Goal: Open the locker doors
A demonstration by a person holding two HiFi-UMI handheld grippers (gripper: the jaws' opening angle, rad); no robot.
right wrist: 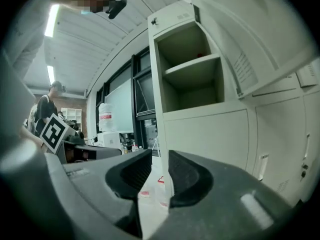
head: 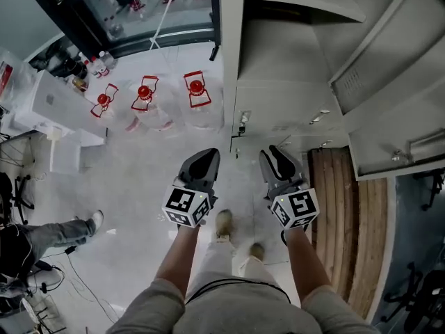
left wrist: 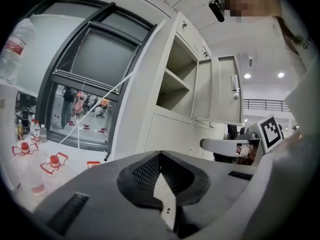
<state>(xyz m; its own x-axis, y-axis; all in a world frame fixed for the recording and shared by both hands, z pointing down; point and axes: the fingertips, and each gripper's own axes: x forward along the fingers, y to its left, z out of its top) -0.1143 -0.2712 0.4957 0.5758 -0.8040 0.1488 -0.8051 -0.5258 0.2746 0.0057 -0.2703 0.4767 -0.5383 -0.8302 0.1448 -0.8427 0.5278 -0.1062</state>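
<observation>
Pale-grey sheet-metal locker [head: 278, 75], upper louvred doors [head: 379, 65] swung open on boxy shelves. Just before the locker, the left gripper [head: 207, 153] has its ribbed jaws meeting at the tips, empty. The right gripper [head: 273, 149] is parted, empty.

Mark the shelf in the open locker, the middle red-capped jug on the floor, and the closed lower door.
shelf [right wrist: 192, 65]: right gripper view, front edge.
middle jug [head: 144, 92]: head view, red cap.
closed lower door [right wrist: 207, 139]: right gripper view, panel centre.
</observation>
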